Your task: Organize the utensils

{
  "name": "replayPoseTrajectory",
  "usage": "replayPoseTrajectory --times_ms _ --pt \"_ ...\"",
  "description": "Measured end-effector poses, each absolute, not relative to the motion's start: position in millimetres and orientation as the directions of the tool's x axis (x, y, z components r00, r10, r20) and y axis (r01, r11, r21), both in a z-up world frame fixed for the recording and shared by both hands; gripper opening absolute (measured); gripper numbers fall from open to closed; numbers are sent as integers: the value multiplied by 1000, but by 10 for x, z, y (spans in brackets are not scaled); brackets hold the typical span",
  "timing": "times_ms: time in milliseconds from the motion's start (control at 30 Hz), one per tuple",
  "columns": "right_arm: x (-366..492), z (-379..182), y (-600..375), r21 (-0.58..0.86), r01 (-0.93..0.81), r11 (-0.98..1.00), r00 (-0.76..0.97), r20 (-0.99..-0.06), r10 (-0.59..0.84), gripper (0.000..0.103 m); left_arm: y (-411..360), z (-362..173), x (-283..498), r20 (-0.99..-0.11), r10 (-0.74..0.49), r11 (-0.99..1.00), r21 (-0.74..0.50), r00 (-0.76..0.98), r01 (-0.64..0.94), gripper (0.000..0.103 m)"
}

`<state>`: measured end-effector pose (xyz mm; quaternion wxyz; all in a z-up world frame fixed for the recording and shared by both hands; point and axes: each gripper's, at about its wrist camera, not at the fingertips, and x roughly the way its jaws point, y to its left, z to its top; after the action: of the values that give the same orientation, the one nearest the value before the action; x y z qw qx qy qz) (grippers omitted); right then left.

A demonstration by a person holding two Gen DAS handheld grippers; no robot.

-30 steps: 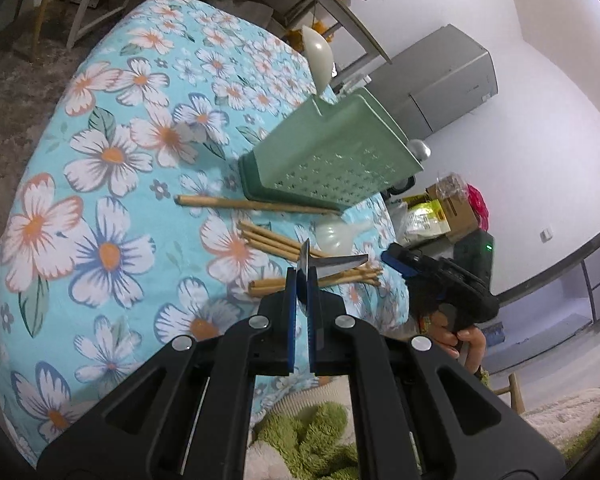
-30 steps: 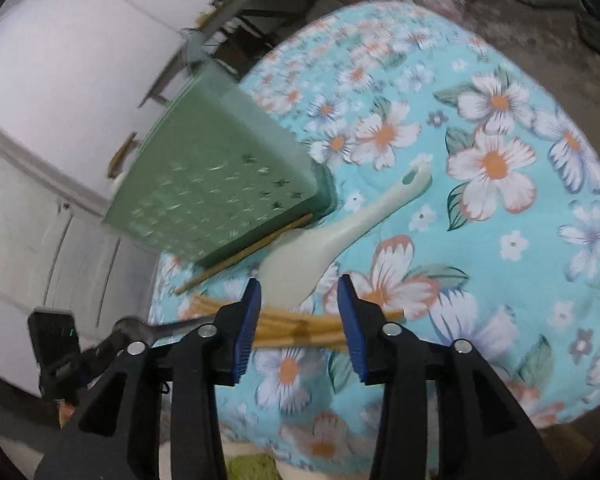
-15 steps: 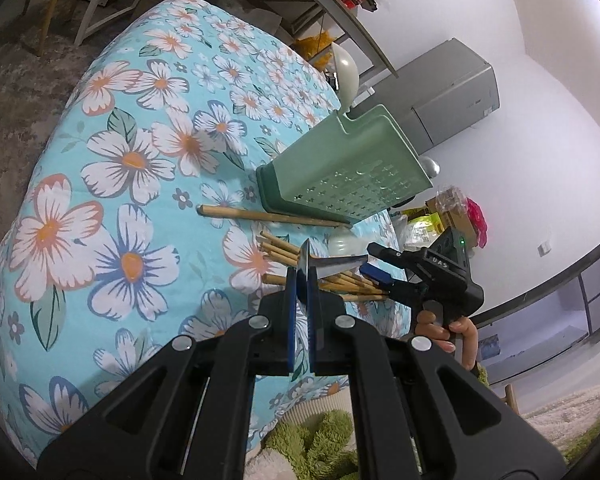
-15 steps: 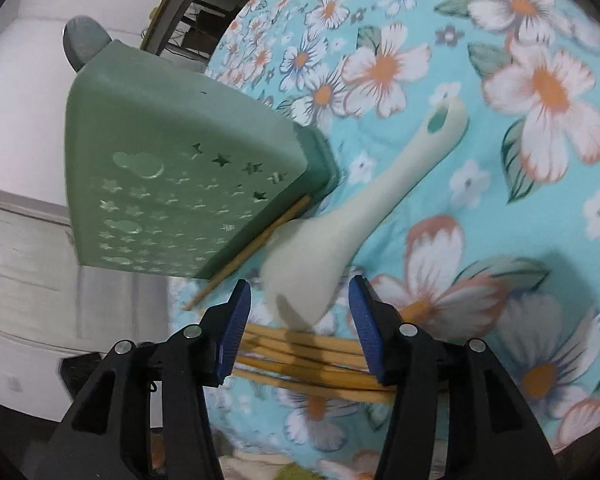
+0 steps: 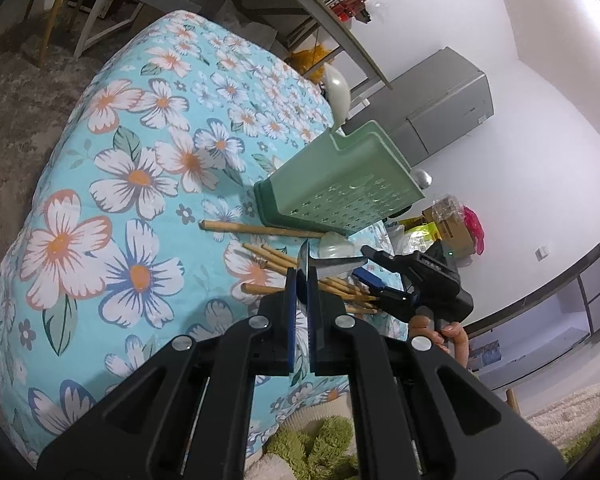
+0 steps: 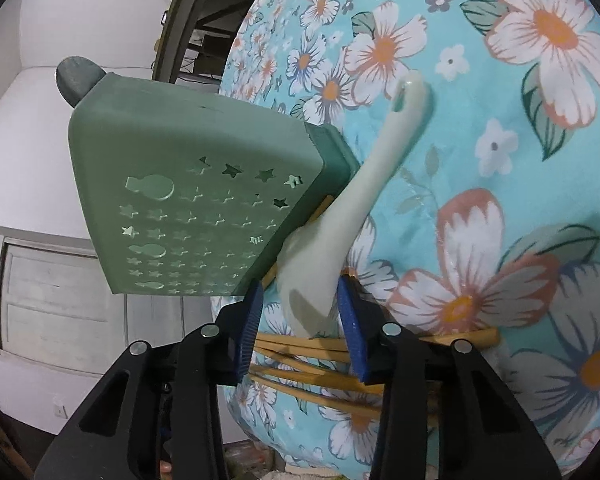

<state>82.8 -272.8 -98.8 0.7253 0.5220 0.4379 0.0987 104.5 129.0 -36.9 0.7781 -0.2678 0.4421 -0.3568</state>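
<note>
A green perforated utensil holder (image 5: 340, 184) (image 6: 188, 200) stands on the flowered tablecloth (image 5: 140, 176). Several wooden chopsticks (image 5: 268, 258) (image 6: 308, 364) lie loose in front of it, and one more chopstick (image 5: 260, 229) lies along its base. My left gripper (image 5: 302, 276) is shut on a thin shiny metal utensil (image 5: 332, 262), held above the chopsticks. A pale green rice paddle (image 6: 364, 184) lies flat by the holder. My right gripper (image 6: 300, 292) (image 5: 366, 264) straddles its broad end; the jaws are closing, with a gap still showing at the left pad.
A pale scoop (image 5: 338, 92) and a metal spoon end (image 5: 422, 178) stick out of the holder's top. The table edge drops off just below the chopsticks, with a green rug (image 5: 312, 448) beneath. A grey cabinet (image 5: 440, 104) and a shelf stand behind.
My right gripper has dropped and rolled, coming from over the chopsticks to around the paddle's broad end, its jaws widening and then narrowing. The left gripper has hardly moved.
</note>
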Motion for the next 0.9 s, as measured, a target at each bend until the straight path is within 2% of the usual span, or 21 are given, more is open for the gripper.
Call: replayPoseTrajectory --times_ms 67,167,500,900 --pt "848 -987 -2684 840 309 446 597 -536 597 34 1298 -330 1031 -485 -794 598 -732 366 327 4" --pt "854 -1020 -2666 844 308 439 599 -531 600 17 1348 -192 1007 -452 -794 593 -724 406 352 4" --pt "741 -992 -2733 887 251 387 652 -450 610 7 1452 670 1039 -333 -738 648 -591 587 480 4" --pt "527 -841 -2970 915 196 353 710 -381 593 3 1254 1054 1159 -265 -731 651 -547 629 526 3"
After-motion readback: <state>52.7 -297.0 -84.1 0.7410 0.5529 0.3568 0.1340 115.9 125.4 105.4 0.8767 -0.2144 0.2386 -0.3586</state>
